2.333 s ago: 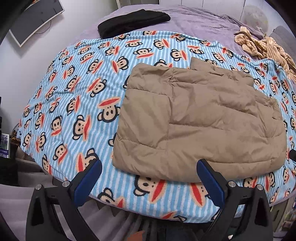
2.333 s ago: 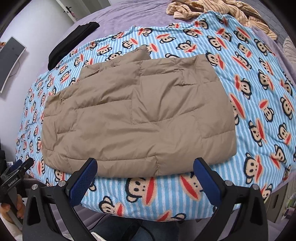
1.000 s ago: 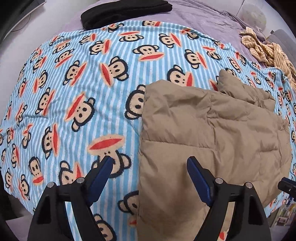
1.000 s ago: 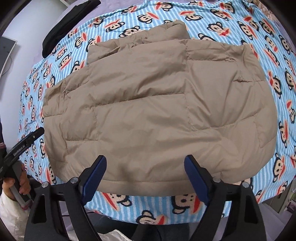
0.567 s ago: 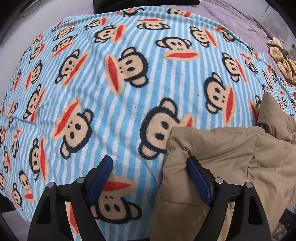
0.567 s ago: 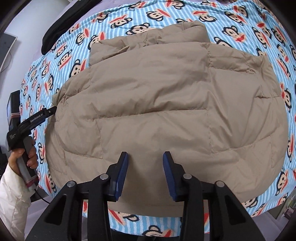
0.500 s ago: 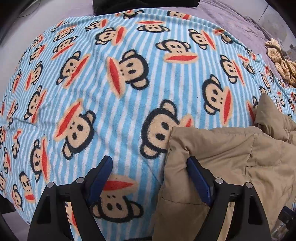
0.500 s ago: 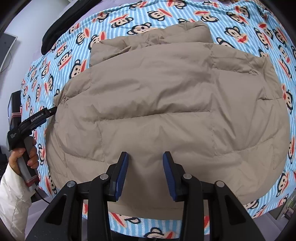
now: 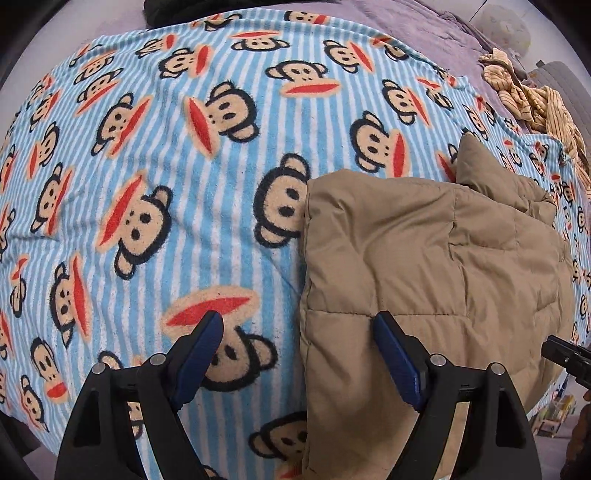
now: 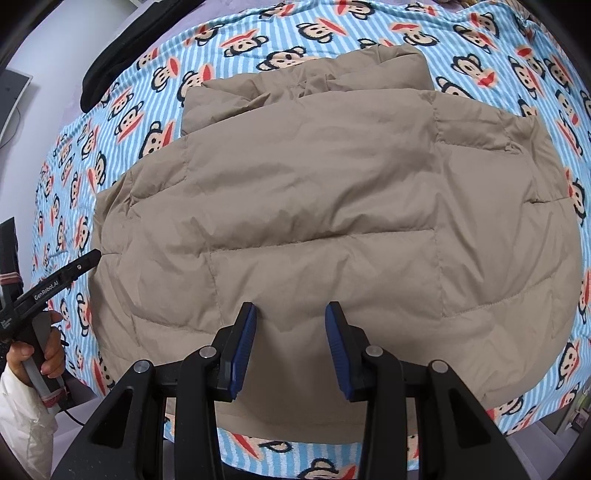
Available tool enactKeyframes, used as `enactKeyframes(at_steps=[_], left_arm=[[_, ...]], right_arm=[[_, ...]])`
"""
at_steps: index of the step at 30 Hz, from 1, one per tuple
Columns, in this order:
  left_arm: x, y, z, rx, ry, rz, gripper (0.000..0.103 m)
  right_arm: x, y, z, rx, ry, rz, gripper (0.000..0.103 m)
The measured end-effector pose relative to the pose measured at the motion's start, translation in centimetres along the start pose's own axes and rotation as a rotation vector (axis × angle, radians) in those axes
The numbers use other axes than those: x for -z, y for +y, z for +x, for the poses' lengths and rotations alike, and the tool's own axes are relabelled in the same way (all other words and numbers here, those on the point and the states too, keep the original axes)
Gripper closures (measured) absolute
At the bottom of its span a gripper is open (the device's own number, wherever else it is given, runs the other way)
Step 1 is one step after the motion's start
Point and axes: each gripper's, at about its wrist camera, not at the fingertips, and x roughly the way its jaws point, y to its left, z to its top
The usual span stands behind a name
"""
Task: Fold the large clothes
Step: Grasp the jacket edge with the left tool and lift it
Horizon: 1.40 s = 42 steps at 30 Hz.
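Observation:
A tan quilted puffer jacket (image 10: 332,206) lies folded flat on a blue striped monkey-print blanket (image 10: 546,59). It also shows in the left wrist view (image 9: 436,258), filling the right half. My left gripper (image 9: 299,350) is open and straddles the jacket's left edge, one finger over the blanket and one over the jacket. It shows from the side in the right wrist view (image 10: 86,264). My right gripper (image 10: 290,332) is partly open, empty, and hovers over the jacket's near hem.
A black garment (image 10: 122,55) lies at the blanket's far left edge. A striped yellow garment (image 9: 535,99) lies on the purple bedspread (image 9: 424,22) at the far right. The bed's edge runs just below both grippers.
My left gripper has drawn back a little along the jacket's left edge, so more of the jacket shows. My right gripper has stayed partly closed over the hem.

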Motion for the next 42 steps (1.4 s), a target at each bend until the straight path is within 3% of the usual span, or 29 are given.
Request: enactKeyframes(at_steps=[3, 11, 14, 16, 18, 21, 24, 26, 34, 38, 39, 40, 42], left_arm=[[0.2, 0.2, 0.0, -0.025, -0.010, -0.011, 0.000], [1.0, -0.1, -0.2, -0.048, -0.022, 0.053, 0.000], [0.9, 0.1, -0.6, -0.092, -0.048, 0.071, 0.000], [0.7, 0.5, -0.3, -0.072, -0.035, 0.073, 0.000], [0.7, 1.0, 0.0, -0.025, -0.013, 0.072, 0.000], [1.0, 2.0, 0.9, 0.158, 0.044, 0.072, 0.000], [1.5, 3.0, 2.8, 0.364, 0.154, 0.055, 0.000], [1.8, 2.9, 4.0, 0.452, 0.203, 0.070, 0.000], [0.1, -1.2, 6.3, 0.609, 0.252, 0.136, 0.000], [0.6, -4.8, 6.7, 0.550, 0.272, 0.244, 0.001], [0.6, -5.4, 6.4, 0.533, 0.266, 0.279, 0.018], [0.6, -5.6, 6.2, 0.548, 0.275, 0.291, 0.044], [0.4, -5.2, 5.6, 0.605, 0.290, 0.253, 0.062]], right_arm=[[0.2, 0.2, -0.1, 0.000, -0.004, 0.002, 0.061], [0.6, 0.1, -0.2, 0.002, -0.010, 0.031, 0.060], [0.7, 0.2, 0.0, 0.001, -0.011, 0.047, 0.060], [0.9, 0.3, 0.1, 0.001, -0.011, 0.052, 0.060], [1.0, 0.3, 0.4, 0.003, -0.007, 0.052, 0.060], [1.2, 0.2, 0.8, 0.006, -0.001, 0.058, 0.060], [1.3, -0.1, 1.3, -0.003, 0.007, 0.066, 0.060], [1.3, -0.2, 1.6, -0.014, 0.009, 0.069, 0.060], [1.1, -0.9, 3.1, -0.040, 0.022, 0.076, 0.059], [1.0, -0.8, 3.4, -0.041, 0.023, 0.072, 0.057], [1.0, -0.7, 3.5, -0.040, 0.023, 0.068, 0.055], [0.9, -0.6, 3.6, -0.037, 0.024, 0.063, 0.053], [0.8, -0.2, 3.6, -0.034, 0.033, 0.047, 0.052]])
